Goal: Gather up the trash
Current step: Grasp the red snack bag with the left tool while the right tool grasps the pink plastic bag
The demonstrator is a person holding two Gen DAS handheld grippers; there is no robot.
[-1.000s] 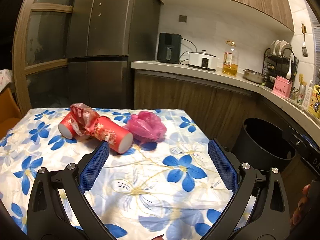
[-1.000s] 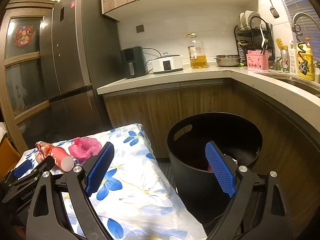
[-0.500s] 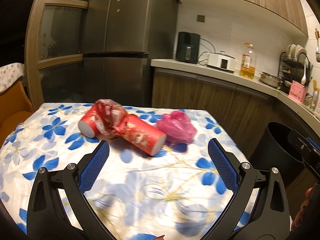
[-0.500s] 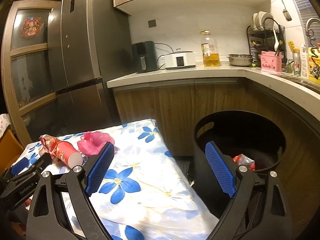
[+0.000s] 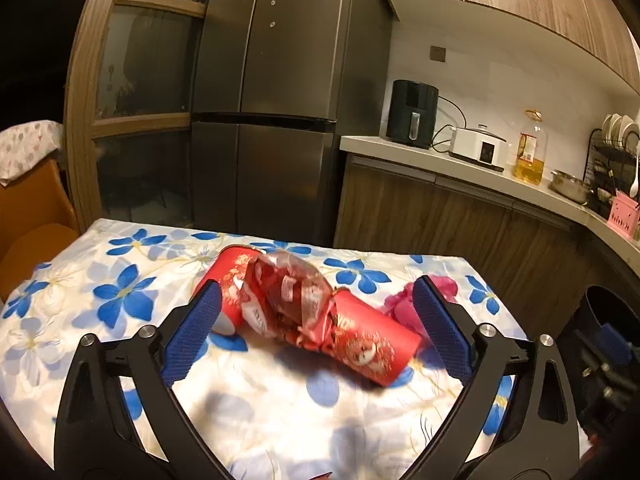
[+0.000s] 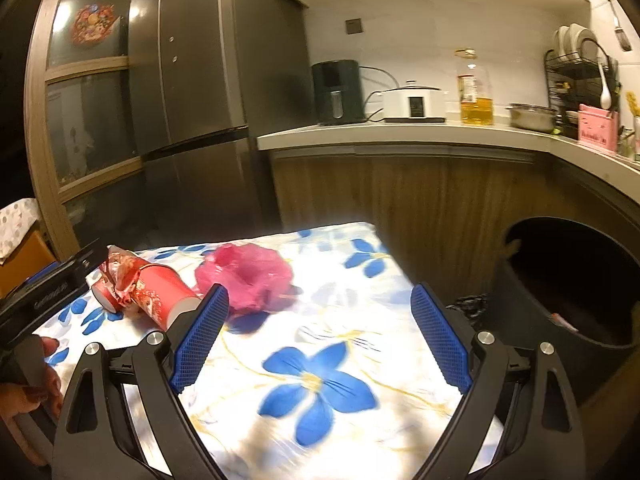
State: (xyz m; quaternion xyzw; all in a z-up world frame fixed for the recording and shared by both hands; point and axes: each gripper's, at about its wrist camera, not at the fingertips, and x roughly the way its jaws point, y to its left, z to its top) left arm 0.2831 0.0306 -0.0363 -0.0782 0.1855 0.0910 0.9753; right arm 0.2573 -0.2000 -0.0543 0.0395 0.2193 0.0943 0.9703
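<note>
Two red tubes lie on the flowered tablecloth, one at the left and one at the right. A crumpled red wrapper sits over them. A pink plastic bag lies just behind, half hidden by my right-hand pad. My left gripper stands low over the table with the tubes and wrapper between its blue pads; its jaws are closing and do not press on anything. My right gripper is open over bare cloth, the pink bag ahead of its left pad. The black bin stands beside the table.
The fridge and a wooden counter with an air fryer, cooker and oil bottle stand behind the table. An orange chair is at the left. A hand holds the left gripper at the right wrist view's left edge.
Both grippers swung left and closer to the table. The tubes and wrapper now lie between the left pads. The bin slid to the right edge of both views.
</note>
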